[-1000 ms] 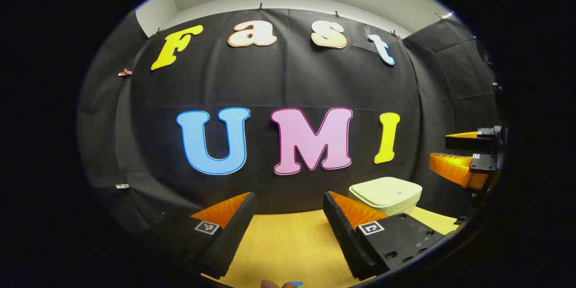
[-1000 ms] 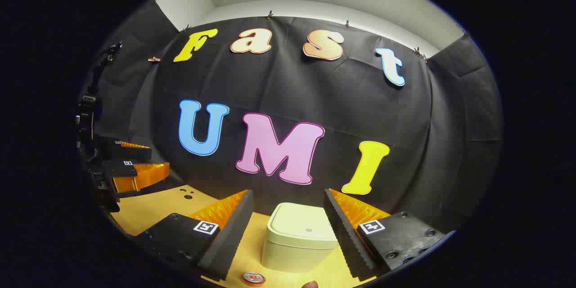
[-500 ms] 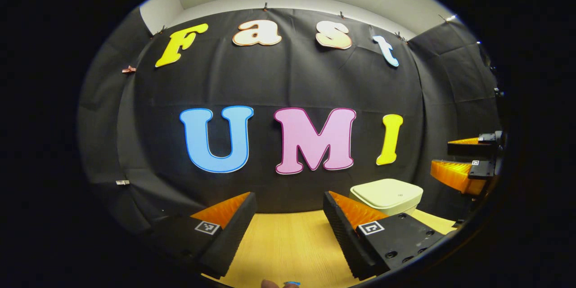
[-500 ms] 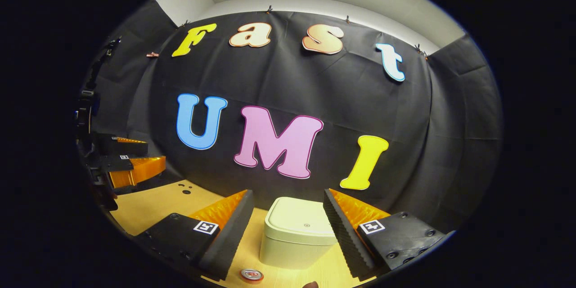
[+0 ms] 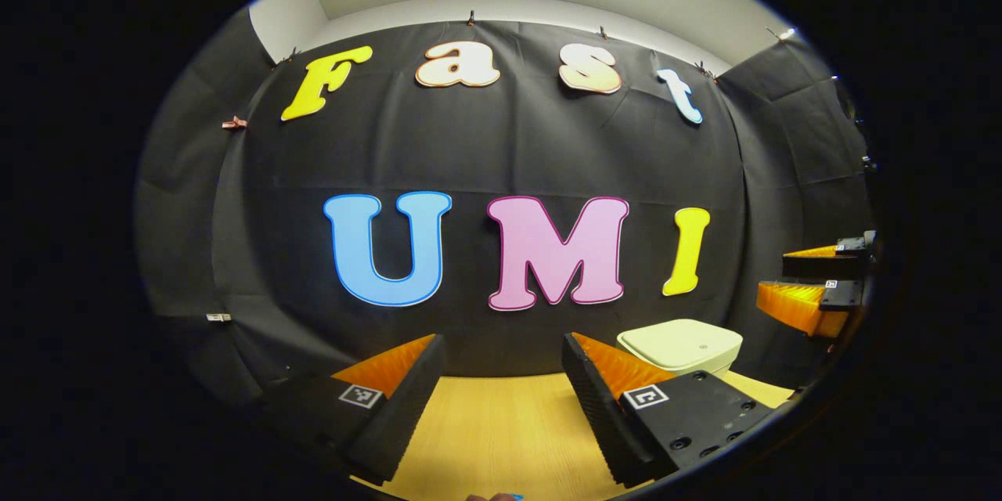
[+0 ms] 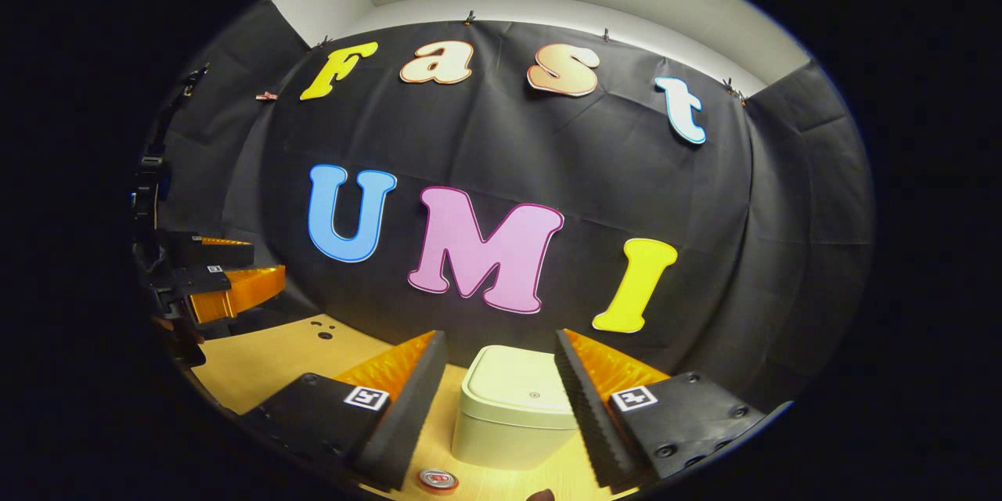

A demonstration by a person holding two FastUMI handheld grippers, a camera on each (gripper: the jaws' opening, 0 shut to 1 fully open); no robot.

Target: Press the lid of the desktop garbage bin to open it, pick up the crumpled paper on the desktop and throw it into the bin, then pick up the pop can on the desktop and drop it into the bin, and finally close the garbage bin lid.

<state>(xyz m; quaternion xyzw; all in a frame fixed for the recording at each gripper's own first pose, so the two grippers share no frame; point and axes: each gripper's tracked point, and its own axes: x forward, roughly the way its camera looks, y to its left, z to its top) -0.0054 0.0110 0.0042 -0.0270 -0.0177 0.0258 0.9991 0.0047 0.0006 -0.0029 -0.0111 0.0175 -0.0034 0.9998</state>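
The cream garbage bin stands on the wooden desktop with its lid down, straight ahead between my right gripper's open fingers but farther off. A pop can's top shows at the bottom edge, in front of the bin. In the left gripper view the bin sits at the right, behind the right finger of my left gripper, which is open and holds nothing. Each gripper appears at the edge of the other's view: the right gripper and the left gripper, both open.
The black cloth wall closes off the back and sides close behind the bin. Small dark holes mark the desktop at the left in the right gripper view. Bare wood lies ahead of the left gripper.
The right gripper's fingers have closed in slightly. The left gripper's view has shifted, so the bin sits a little lower and farther right in it.
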